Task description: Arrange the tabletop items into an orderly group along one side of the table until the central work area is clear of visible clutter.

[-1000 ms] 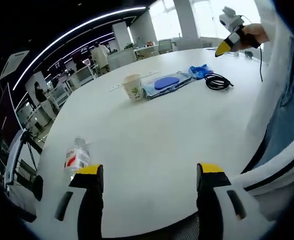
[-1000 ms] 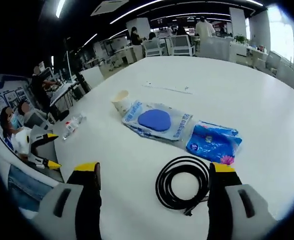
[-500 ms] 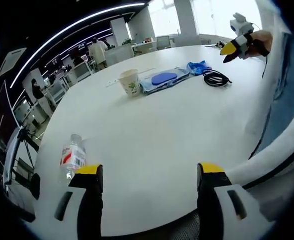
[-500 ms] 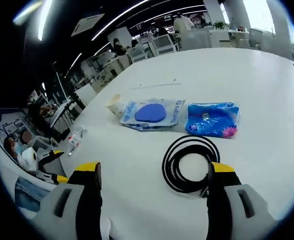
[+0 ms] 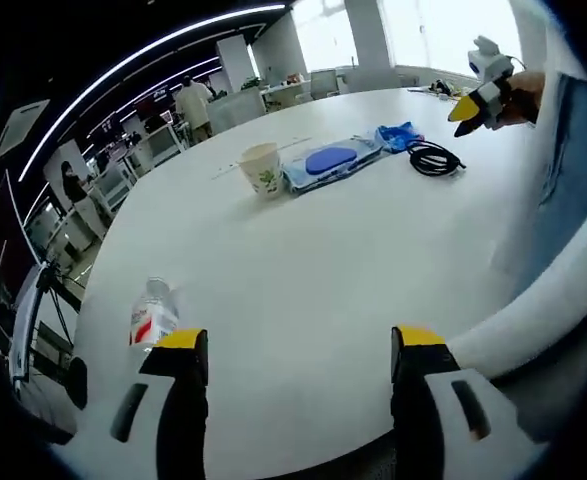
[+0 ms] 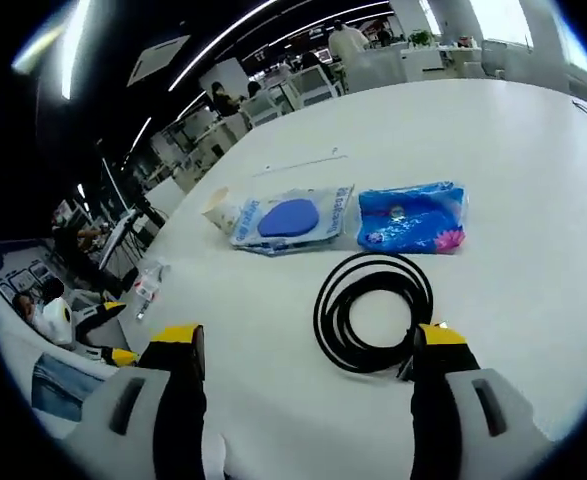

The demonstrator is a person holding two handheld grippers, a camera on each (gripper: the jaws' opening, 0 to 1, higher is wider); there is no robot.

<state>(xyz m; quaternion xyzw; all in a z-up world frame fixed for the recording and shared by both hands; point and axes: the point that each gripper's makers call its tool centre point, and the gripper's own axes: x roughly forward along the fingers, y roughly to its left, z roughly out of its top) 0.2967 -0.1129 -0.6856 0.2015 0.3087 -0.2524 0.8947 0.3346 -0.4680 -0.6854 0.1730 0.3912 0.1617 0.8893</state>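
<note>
print on the clear packet (image 6: 288, 216) is too blurred to read.

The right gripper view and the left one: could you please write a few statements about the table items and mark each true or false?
1. The black cable lies coiled on the table. True.
2. The right hand-held gripper is shut on the cable. False: its jaws stand open, with the coil lying on the table between and just beyond them.
3. The paper cup stands upright beside the clear packet. True.
4. The water bottle sits next to the blue pack. False: it lies apart from the other items, near the table edge by the left hand-held gripper.
5. The left hand-held gripper holds the bottle. False: it is open and empty.
</note>
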